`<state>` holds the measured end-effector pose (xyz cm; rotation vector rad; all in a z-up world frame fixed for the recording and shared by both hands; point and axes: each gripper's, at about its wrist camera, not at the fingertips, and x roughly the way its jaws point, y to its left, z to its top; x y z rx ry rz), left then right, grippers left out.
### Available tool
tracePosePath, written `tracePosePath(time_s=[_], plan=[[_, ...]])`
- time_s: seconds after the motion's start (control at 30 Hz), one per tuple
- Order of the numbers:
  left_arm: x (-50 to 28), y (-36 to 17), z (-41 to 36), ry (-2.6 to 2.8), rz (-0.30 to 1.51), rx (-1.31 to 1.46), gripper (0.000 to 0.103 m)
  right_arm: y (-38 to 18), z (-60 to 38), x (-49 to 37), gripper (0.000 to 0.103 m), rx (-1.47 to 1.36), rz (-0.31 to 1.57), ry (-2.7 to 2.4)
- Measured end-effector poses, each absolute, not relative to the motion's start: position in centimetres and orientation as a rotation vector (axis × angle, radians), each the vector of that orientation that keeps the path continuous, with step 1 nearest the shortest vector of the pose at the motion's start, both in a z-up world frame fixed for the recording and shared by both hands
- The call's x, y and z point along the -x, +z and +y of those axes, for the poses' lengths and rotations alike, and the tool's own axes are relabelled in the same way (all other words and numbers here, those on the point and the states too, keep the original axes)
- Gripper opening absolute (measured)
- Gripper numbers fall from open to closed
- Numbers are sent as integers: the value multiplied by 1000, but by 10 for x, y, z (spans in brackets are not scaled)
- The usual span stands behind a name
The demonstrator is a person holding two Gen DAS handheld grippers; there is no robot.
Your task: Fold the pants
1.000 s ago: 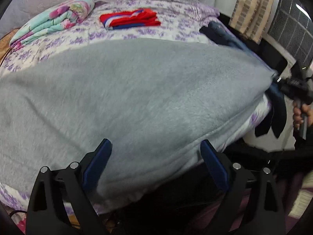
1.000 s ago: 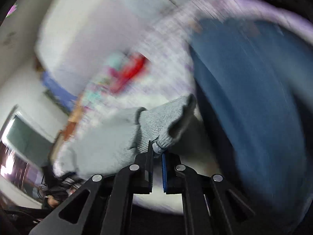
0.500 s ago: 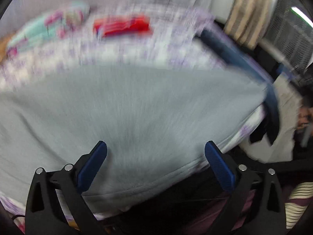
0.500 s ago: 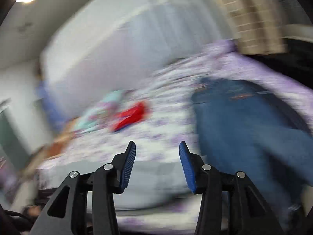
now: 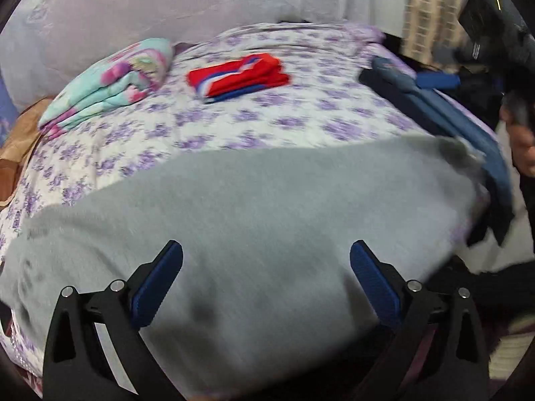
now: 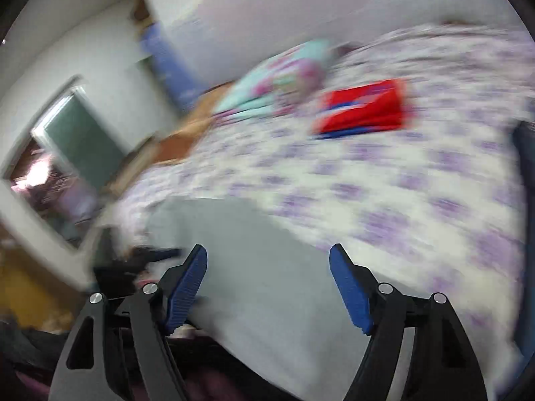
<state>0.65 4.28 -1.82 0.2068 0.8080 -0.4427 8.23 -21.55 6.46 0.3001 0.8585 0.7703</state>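
Purple-flowered bedding covers the bed [image 5: 267,110], which fills most of both wrist views. Across its near edge lie the grey pants [image 5: 254,220], spread flat and wide, the cloth reaching from the left side of the mattress to the right corner, where a small bunched end [image 5: 458,153] sits rumpled. In the blurred right wrist view the same pants [image 6: 254,267] lie along the near edge of the bed.

Blue jeans [image 5: 468,133] lie along the right side of the bed, 1 end hanging over the edge just beside the grey cloth. A folded turquoise-and-pink quilt [image 5: 110,83] rests at the far left, near the headboard wall. A folded red, white and blue garment [image 5: 239,75] sits in the middle of the far half, well apart from the pants.

Over the near part of the pants, the left gripper [image 5: 266,284] has its 2 blue-padded fingers [image 5: 157,287] spread wide, with nothing between them. The right gripper [image 6: 267,290] is likewise spread wide and grips nothing, its fingers [image 6: 351,294] framing grey cloth below.
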Motion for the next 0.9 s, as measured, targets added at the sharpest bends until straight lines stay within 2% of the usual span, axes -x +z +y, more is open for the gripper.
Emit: tracePosePath(time_s=[0.13, 0.3, 0.5, 0.7, 0.77, 0.9], plan=[[-51, -56, 59, -381, 979, -94, 98, 38, -128, -179, 76, -386, 1074, 920], [-46, -61, 68, -429, 996, -28, 98, -17, -58, -244, 76, -441, 1348, 987], [-50, -59, 78, -470, 1032, 42, 98, -34, -32, -250, 76, -335, 1502, 1054], [-57, -59, 74, -479, 1062, 33, 98, -21, -29, -229, 78, -390, 1569, 1277], [-58, -59, 73, -477, 1067, 33, 98, -22, -16, -224, 84, -380, 1577, 1308], [-62, -60, 75, -470, 1067, 36, 98, -44, 9, -217, 86, -373, 1638, 1274]])
